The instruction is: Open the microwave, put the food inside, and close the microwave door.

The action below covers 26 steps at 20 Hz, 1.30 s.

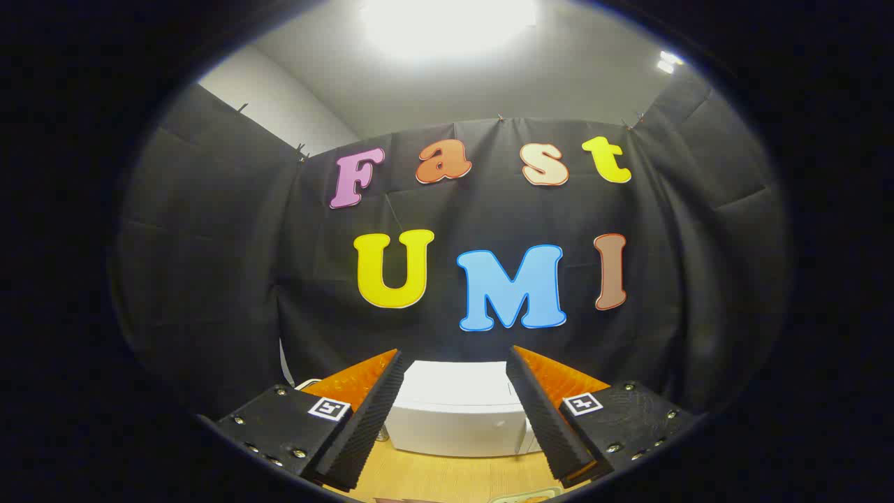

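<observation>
A white microwave (454,409) stands on the wooden table (433,478), against the black cloth wall. I see its top and the upper part of its front, and its door looks closed. My gripper (455,360) hovers high above the table, tilted upward, with its fingers wide apart and nothing between them. The microwave sits beyond the fingers, framed by the gap between them. A sliver of a pale item (524,497), possibly the food, peeks out just below the fingers.
Black cloth walls (209,279) close the booth at the back and both sides. A bright ceiling lamp (447,24) shines overhead. A small metallic object (380,435) shows beside the microwave's left corner.
</observation>
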Each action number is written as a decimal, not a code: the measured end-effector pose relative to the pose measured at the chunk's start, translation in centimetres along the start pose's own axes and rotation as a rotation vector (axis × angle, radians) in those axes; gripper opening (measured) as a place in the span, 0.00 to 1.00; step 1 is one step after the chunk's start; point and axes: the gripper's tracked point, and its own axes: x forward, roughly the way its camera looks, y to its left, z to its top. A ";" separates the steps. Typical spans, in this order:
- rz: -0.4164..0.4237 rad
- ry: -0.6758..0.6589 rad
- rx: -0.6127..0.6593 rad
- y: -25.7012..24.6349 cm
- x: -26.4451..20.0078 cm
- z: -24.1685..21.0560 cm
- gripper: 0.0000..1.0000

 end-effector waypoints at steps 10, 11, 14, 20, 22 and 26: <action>0.003 0.012 0.009 0.5 0.1 0.0 0.95; 0.003 0.010 0.010 0.5 0.0 0.2 0.95; -0.002 0.002 0.016 0.3 -0.2 0.7 0.95; 0.006 -0.008 0.022 -0.1 -0.2 0.4 0.95; 0.001 -0.013 0.009 -0.6 -0.2 -0.4 0.95; -0.026 -0.050 -0.009 -2.6 0.3 -3.6 0.96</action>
